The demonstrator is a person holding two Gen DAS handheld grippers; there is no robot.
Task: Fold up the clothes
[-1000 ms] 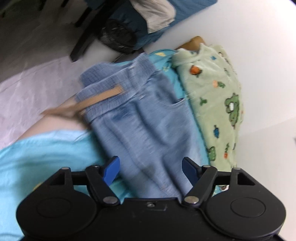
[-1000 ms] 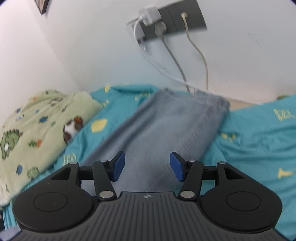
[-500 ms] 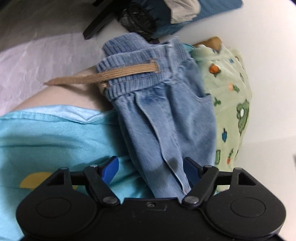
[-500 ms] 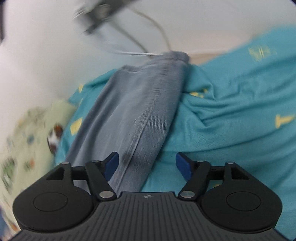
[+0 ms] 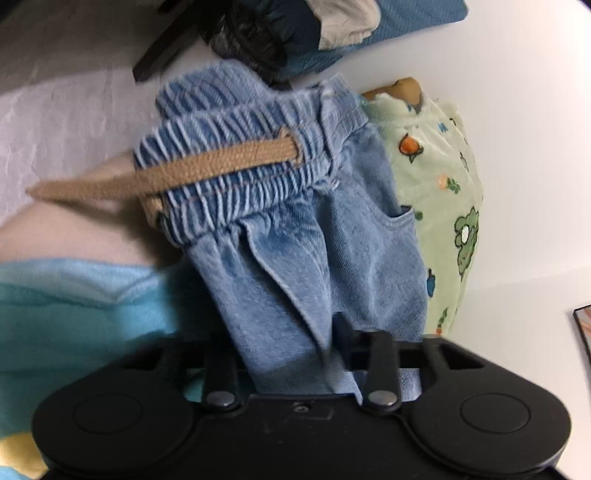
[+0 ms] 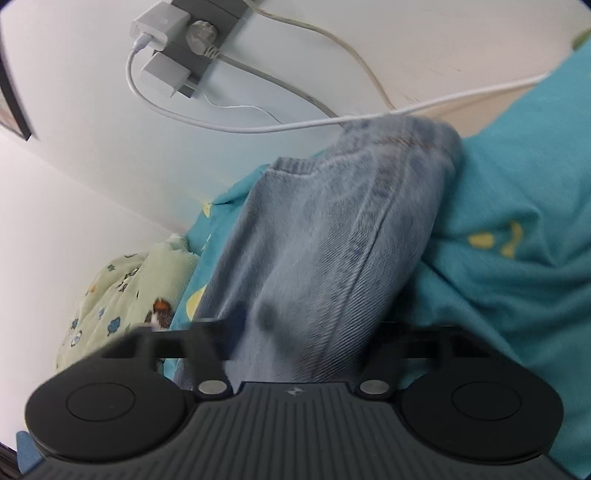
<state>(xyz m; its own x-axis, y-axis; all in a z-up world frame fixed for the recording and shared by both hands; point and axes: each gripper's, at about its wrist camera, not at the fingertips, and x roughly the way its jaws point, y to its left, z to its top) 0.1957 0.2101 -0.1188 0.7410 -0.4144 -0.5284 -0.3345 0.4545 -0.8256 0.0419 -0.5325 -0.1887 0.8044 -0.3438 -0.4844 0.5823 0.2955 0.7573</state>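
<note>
Light blue jeans (image 5: 295,229) lie on the teal bed sheet (image 5: 74,302). Their gathered elastic waistband and tan drawstring (image 5: 177,173) are at the far end in the left wrist view. My left gripper (image 5: 288,343) is closing, with a bunched fold of denim below the waistband between its jaws. In the right wrist view the trouser leg (image 6: 332,229) runs away toward the wall. My right gripper (image 6: 310,332) is closing on this leg. Its left blue pad (image 6: 240,317) presses into the cloth, and the other pad is hidden by denim.
A pale green blanket with animal prints (image 5: 436,184) (image 6: 122,288) lies beside the jeans against the white wall. A wall socket with chargers (image 6: 192,48) and a white cable (image 6: 406,110) hang above the trouser leg's far end. A dark bag (image 5: 258,33) sits beyond the bed.
Both grippers sank toward the jeans and drew their jaws in from wide open onto the denim. The right view rolled, and the waistband came closer in the left view.
</note>
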